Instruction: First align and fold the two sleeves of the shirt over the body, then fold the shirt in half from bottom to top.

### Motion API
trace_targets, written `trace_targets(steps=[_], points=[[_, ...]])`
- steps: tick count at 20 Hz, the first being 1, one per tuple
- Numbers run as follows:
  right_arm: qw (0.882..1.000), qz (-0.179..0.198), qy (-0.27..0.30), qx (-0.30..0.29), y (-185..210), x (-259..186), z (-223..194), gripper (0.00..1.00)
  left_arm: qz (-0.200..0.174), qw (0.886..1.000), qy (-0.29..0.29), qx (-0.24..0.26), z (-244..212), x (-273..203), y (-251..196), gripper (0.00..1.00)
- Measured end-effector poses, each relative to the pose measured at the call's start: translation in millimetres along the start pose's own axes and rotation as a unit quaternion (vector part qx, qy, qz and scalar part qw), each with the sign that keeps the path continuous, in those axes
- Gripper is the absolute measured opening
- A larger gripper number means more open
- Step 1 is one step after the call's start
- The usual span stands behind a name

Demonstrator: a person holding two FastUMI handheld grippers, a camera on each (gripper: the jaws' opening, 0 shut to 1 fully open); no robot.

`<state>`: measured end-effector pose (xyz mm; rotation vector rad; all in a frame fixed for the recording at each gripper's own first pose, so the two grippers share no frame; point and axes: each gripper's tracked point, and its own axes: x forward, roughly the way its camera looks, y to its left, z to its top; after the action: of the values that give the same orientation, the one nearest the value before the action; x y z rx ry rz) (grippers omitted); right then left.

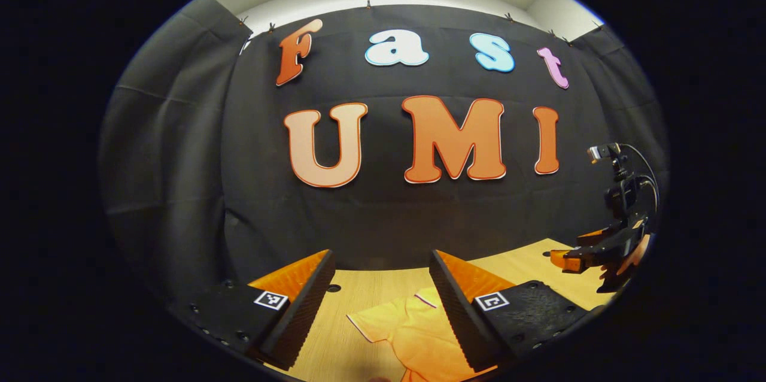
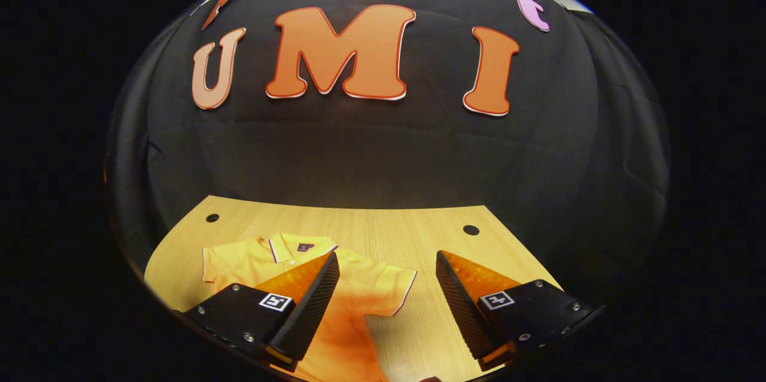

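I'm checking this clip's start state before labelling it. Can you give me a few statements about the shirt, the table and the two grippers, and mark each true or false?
1. The shirt lies flat on the wooden table with both sleeves spread out. True.
2. The right gripper is shut on a sleeve. False: its jaws stand open above the shirt, holding nothing.
3. The left gripper is open, with the shirt showing between its fingers. True.
4. The shirt is already folded in half. False: collar and sleeves lie unfolded.
5. The table has round holes near its far edge. True.
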<state>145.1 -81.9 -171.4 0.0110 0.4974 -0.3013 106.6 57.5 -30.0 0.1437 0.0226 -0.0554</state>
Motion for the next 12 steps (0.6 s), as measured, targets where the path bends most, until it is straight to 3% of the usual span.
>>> trace_targets(steps=[6,12], points=[[0.995,0.018,0.095,0.012,-12.1,58.7,-42.0,0.96,0.043,0.999,0.017,0.007,-6.7,-6.1,3.3,0.98],[0.979,0.045,0.2,0.015,-13.3,105.1,-84.0,0.89,0.083,0.995,0.047,0.015,-23.9,-23.7,4.7,0.96]])
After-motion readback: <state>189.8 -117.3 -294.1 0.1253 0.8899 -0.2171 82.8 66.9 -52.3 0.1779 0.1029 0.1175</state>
